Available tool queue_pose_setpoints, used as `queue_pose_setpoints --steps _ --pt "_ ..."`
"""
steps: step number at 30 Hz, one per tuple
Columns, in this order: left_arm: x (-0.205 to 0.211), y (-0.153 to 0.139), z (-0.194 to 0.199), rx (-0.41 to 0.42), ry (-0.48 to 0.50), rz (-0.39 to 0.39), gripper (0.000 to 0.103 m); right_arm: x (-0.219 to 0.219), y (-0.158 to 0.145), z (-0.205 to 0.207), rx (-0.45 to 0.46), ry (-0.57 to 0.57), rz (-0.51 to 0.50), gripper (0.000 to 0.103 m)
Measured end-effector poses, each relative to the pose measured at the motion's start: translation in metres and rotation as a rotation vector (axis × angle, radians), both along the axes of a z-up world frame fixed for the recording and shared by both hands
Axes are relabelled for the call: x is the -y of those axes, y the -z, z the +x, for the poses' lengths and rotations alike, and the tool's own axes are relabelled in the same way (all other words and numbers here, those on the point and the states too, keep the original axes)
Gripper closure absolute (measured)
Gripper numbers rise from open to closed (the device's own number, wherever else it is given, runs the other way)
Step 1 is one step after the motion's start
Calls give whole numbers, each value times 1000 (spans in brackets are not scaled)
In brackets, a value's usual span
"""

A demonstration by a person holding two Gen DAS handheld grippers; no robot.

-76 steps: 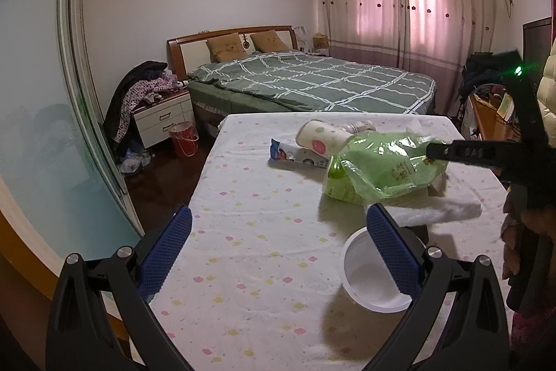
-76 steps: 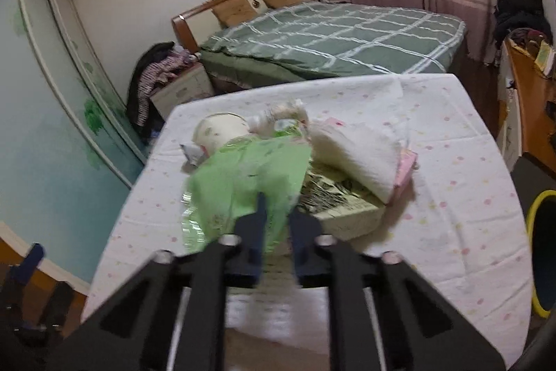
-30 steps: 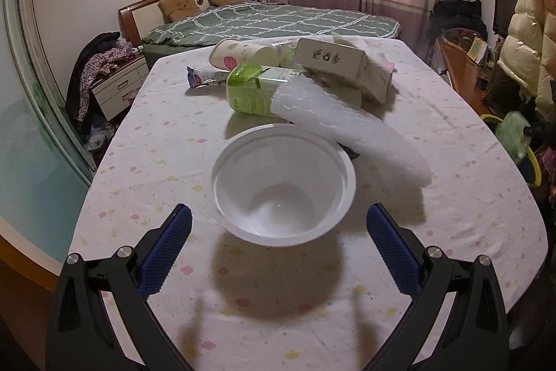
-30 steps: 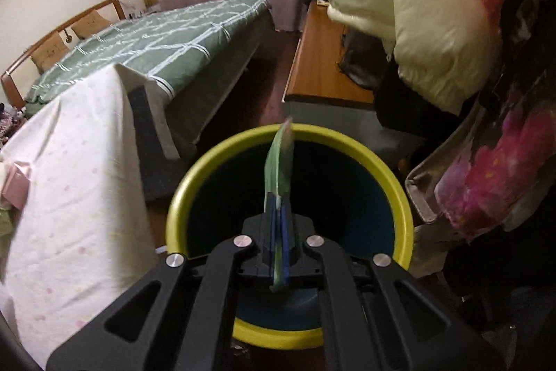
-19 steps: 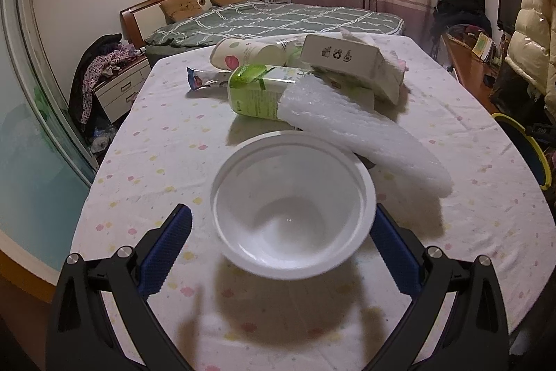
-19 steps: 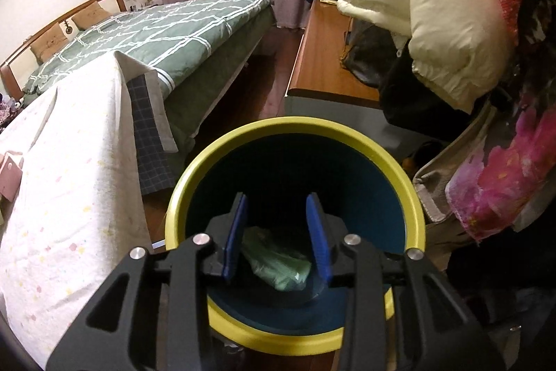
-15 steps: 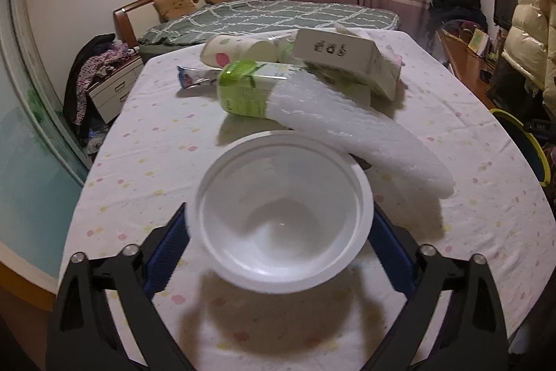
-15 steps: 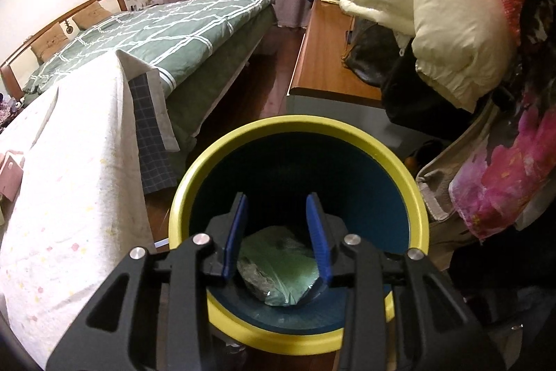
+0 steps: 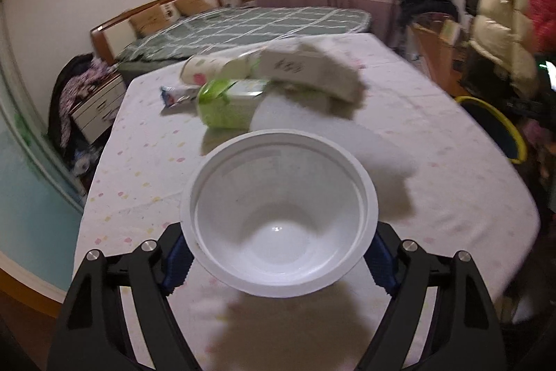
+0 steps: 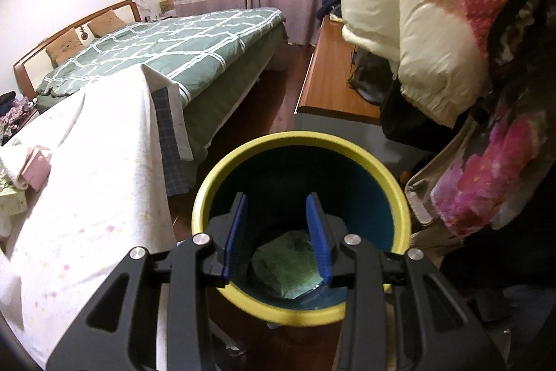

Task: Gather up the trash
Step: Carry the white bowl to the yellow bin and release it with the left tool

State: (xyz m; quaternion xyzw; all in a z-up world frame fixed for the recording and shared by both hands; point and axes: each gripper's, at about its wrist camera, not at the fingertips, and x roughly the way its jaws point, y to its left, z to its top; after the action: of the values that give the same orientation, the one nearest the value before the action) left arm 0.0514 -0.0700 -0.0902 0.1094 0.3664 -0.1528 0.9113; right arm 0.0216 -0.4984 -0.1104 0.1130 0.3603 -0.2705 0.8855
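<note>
White plastic bowl (image 9: 279,214) clamped between just-closing left gripper (image 9: 278,254) pads above table (image 9: 434,134); right gripper (image 10: 277,233), part-open, empty, over yellow-rimmed bin (image 10: 222,169) holding green wrapper (image 10: 288,261).

no legible text, box markings blurred

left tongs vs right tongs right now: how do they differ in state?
1. Load: the left tongs clamp the white plastic bowl between their pads, having just closed in on it; the right tongs hold nothing.
2. Gap: left is spread bowl-wide; right stands partly open, narrower.
3. Place: left is over the table; right hangs above the yellow-rimmed bin, where the green wrapper lies at the bottom.
Shared: black frames, blue pads.
</note>
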Motion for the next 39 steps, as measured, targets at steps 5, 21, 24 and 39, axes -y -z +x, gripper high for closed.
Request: queue_pose_setpoints --steps 5,21,24,39 --pt "24 -30 -19 47 99 -39 22 0 -12 -15 26 2 -19 69" --pt "287 -28 50 -79 534 -114 22 11 -29 -94 37 75 -57 67" --pt "338 -15 55 -111 580 -90 22 15 -27 -106 35 86 -54 65" --pt "423 6 71 -187 595 -122 4 26 -10 -120 28 110 -2 54"
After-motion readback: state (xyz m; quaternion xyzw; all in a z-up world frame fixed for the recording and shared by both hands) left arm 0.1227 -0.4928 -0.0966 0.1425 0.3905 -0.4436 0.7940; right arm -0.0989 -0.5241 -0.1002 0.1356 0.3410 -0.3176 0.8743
